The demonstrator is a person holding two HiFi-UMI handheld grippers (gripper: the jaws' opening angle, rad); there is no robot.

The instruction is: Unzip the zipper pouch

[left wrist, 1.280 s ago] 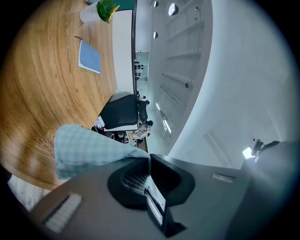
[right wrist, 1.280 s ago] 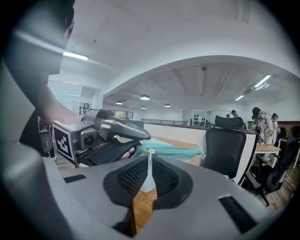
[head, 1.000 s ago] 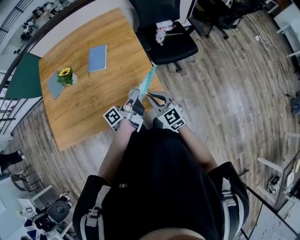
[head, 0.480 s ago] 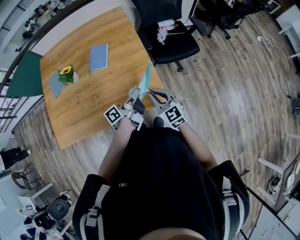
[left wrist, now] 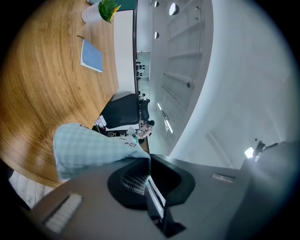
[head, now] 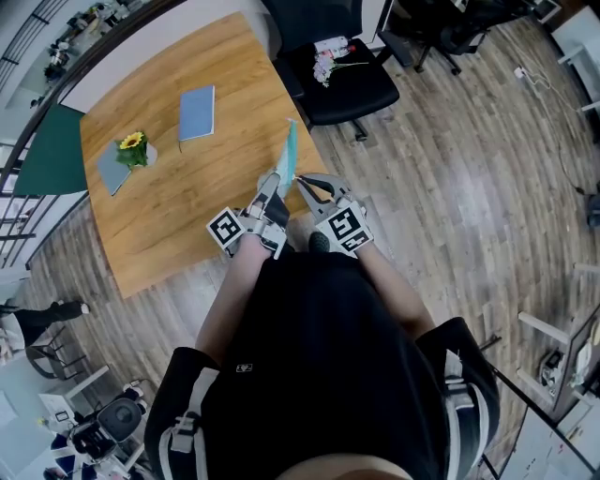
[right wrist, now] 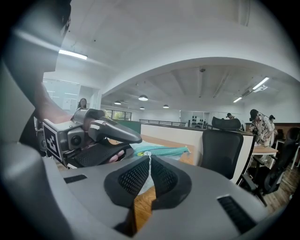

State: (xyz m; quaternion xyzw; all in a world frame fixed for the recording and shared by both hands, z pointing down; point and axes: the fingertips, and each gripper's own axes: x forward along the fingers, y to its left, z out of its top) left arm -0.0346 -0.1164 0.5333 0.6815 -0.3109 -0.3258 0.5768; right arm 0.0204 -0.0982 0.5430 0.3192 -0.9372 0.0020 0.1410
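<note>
Wood tabletop (head: 169,216) on grey-brown plank floor (head: 450,187), black office chair (head: 342,89) at its far corner, more dark chairs (head: 450,28) beyond. Green panel (head: 52,155) along the tabletop's left side. White curved ceiling (right wrist: 187,42) with strip lights (right wrist: 72,55) and round lamps (right wrist: 143,98); windows (right wrist: 61,93) far left.

The camera on my head looks steeply down past my chest onto the table (head: 169,187), seeing both tongs from above and some way off. The camera on my left gripper (head: 276,184), rolled on its side, looks along its jaws, very close to the pouch (left wrist: 89,147). The one on my right gripper (head: 301,180) faces nearly level across the table edge. All three share pouch, table and black chair (head: 342,84).
</note>
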